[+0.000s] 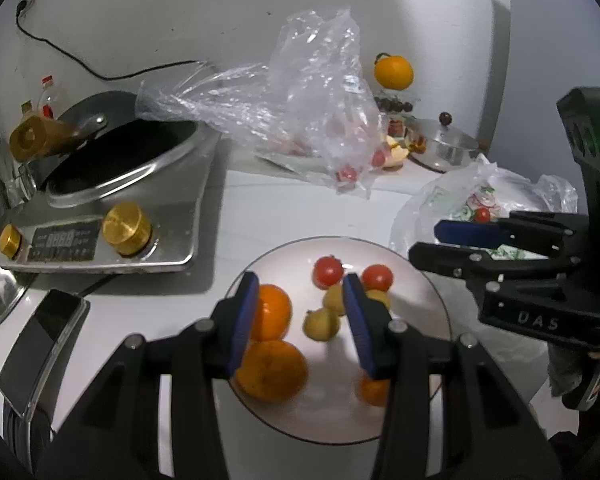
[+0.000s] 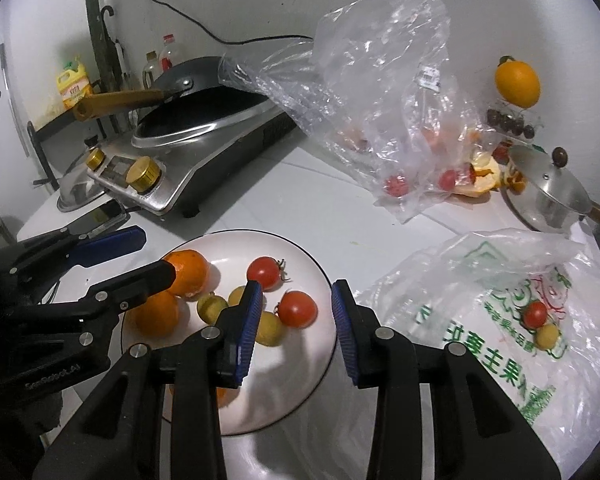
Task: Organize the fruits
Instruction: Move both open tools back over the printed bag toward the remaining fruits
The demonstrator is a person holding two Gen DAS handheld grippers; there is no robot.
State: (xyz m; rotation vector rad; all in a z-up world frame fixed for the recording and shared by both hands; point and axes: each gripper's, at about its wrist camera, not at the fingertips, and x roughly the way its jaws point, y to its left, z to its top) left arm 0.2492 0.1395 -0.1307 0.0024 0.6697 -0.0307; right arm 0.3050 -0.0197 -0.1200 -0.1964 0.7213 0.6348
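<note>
Gathering fruit onto a white plate (image 2: pixel 324 276), kept central on the counter so both tools can reach it. Left gripper (image 1: pixel 300 312) poised above the plate, jaws spread wide and holding nothing; blue pads (image 1: pixel 244 316) bracketing the gap between the oranges (image 1: pixel 272 316) at 9 o'clock and the small yellow-green fruits (image 1: pixel 322 322) at centre, presumably to steady or nudge the pile. Right gripper (image 2: pixel 296 320) likewise parted and empty, hovering over the plate's 3 o'clock rim, just beside a cherry tomato (image 2: pixel 298 309); a second tomato (image 2: pixel 265 273) resting toward 12 o'clock. Sorted by kind, as judged: oranges on one side, tomatoes on the other, yellow fruits between.

Still to collect, apparently: a tomato (image 2: pixel 535 314) and a yellow fruit (image 2: pixel 548 336) inside the printed plastic bag (image 2: pixel 500 360) at 3 o'clock of the plate, near the right gripper and so probably its next target; further tomatoes (image 2: pixel 398 185) inside the clear bag (image 2: pixel 380 80) at 1 o'clock. Lone orange (image 2: pixel 517 83) perched well apart at 2 o'clock, above dark grapes (image 2: pixel 510 122) and near a lidded steel pot (image 2: pixel 548 188). Induction cooker with wok (image 2: pixel 204 120) at 11 o'clock, outside the working zone.
</note>
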